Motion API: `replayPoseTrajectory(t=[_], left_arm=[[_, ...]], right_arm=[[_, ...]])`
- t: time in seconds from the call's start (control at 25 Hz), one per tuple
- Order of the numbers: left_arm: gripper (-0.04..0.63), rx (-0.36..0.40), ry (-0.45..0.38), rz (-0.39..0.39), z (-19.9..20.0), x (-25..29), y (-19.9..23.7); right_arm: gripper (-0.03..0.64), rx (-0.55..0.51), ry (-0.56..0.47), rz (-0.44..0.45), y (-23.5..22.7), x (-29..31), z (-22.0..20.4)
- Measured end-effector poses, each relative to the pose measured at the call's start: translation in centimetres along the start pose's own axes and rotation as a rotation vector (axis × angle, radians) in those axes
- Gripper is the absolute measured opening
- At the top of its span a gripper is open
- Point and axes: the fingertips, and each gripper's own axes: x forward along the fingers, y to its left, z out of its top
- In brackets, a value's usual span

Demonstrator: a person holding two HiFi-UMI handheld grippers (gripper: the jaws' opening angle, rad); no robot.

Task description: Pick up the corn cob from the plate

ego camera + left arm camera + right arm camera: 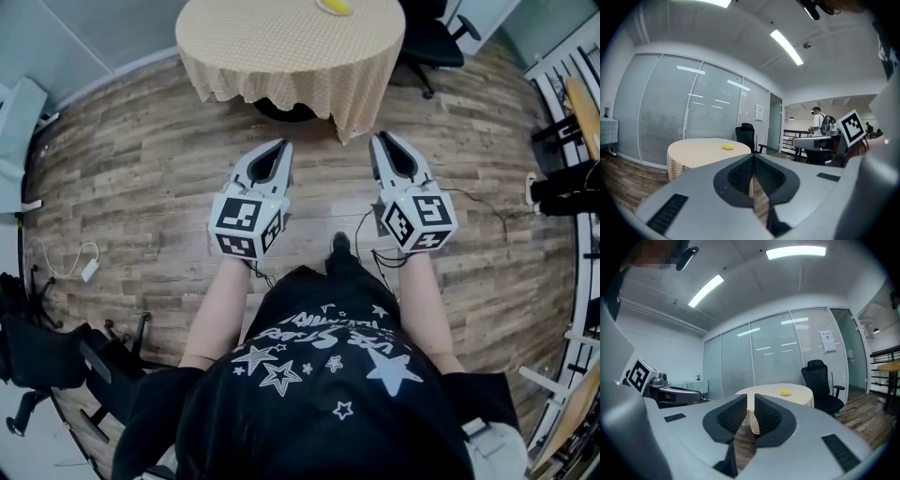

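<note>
A small yellow shape, the corn cob (335, 6) on its plate, lies on a round table (291, 42) with a beige cloth, far ahead of me. It is too small to tell cob from plate. The left gripper view shows it (727, 146) on the table (703, 149), and the right gripper view shows it (786, 392) on the table (771, 391). My left gripper (283, 143) (753, 158) is held level with its jaws together and empty. My right gripper (380, 137) (749, 401) is beside it, jaws a narrow gap apart with nothing between them. Both are well short of the table.
A black office chair (436, 39) (746, 133) (820, 380) stands behind the table by glass walls. Racks (572, 103) line the right side and a dark chair (47, 361) the lower left. A person (818, 123) stands far off. Wooden floor lies between me and the table.
</note>
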Motion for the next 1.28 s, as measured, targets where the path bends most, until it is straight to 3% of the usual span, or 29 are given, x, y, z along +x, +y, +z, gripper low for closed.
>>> replayPoseTrajectory(t=[0.32, 0.76, 1.28], left_arm=[[0.009, -0.035, 0.024, 0.013, -1.6, -0.3, 1.1], [0.009, -0.048, 0.044, 0.109, -1.6, 2.7, 6.6], [0.009, -0.036, 0.067, 0.169, 0.6, 13.0, 10.1]], right_arm=[[0.042, -0.002, 0.014, 0.041, 1.0, 0.7, -1.0], [0.026, -0.007, 0.061, 0.124, -0.1, 8.5, -1.6], [0.026, 0.015, 0.063, 0.173, -8.5, 18.2, 0.4]])
